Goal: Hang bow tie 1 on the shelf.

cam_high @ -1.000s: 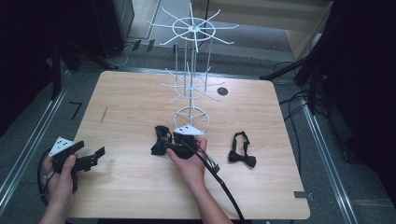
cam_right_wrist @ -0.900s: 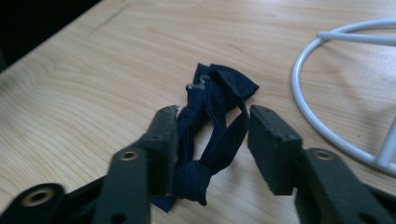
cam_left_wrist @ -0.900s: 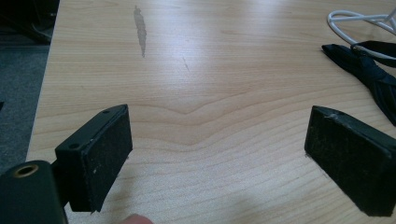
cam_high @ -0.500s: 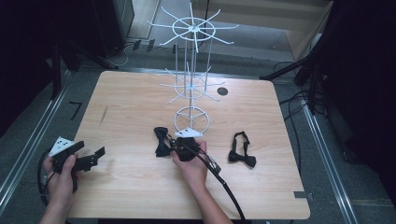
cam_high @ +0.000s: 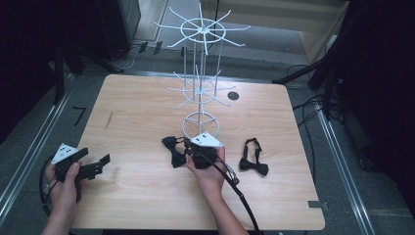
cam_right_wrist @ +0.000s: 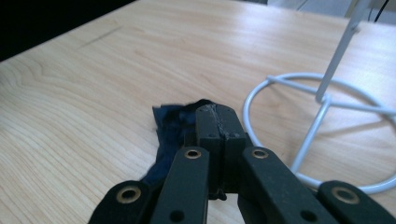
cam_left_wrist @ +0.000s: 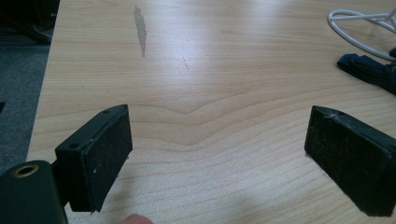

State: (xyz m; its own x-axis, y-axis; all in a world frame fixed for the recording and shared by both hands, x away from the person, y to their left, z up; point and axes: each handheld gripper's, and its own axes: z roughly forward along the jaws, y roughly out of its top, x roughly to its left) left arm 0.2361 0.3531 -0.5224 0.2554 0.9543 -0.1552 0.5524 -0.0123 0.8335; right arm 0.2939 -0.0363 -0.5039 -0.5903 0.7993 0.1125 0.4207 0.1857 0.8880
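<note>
The high view looks forward and down from above the person's side, taking in the whole desk (cam_high: 147,122). The left gripper view skims low across the bare desk toward its far edge. The right gripper view sits close above the white wire stand (cam_right_wrist: 322,116), whose ringed base the high view shares.
</note>
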